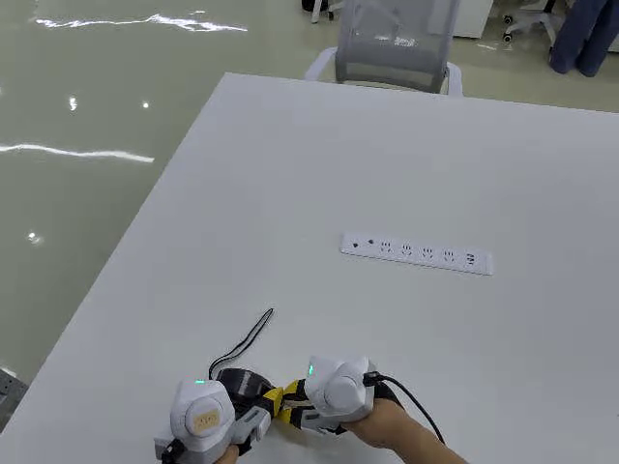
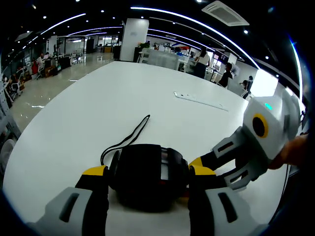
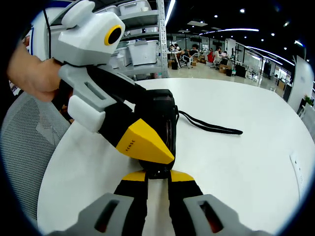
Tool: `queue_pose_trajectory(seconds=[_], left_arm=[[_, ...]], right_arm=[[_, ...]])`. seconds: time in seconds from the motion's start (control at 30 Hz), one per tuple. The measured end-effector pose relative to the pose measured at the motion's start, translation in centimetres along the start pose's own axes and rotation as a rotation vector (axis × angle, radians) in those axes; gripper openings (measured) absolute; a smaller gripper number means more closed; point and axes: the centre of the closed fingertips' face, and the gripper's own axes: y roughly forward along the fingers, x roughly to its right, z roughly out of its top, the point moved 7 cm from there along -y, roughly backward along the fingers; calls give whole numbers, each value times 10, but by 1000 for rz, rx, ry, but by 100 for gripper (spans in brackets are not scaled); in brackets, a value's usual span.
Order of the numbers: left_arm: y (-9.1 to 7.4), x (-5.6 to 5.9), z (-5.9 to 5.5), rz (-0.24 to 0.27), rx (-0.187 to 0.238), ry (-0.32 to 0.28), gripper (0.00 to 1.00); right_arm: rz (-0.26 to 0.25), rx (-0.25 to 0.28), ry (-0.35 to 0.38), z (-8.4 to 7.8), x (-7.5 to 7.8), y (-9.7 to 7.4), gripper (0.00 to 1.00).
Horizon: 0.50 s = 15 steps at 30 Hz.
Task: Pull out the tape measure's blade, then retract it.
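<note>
— Left side first?
— The left hand-held gripper (image 2: 147, 171) is well to the left of the power strip (image 1: 416, 253) and nearer the person. Its jaws are closed onto the black tape measure (image 1: 242, 384), one yellow tip against each side of the case. The case rests on the white worktop (image 1: 387, 155), and its black strap (image 1: 250, 338) trails toward the power strip.
— And further right?
— The right hand-held gripper (image 3: 157, 176) is also on the person's side of the power strip. Its jaws are drawn almost together with a thin gap between them, tips at the case's lower edge. Whether they pinch the blade's end cannot be told.
</note>
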Motion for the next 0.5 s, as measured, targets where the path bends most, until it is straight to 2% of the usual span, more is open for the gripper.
queue_pose_trajectory(seconds=[0.37, 0.5], left_arm=[[-1, 1, 2, 0, -19, 8, 64], [-2, 1, 4, -5, -28, 38, 64]], right_arm=[[-16, -14, 10, 1, -1, 0, 15], [-23, -19, 14, 1, -1, 1, 15]])
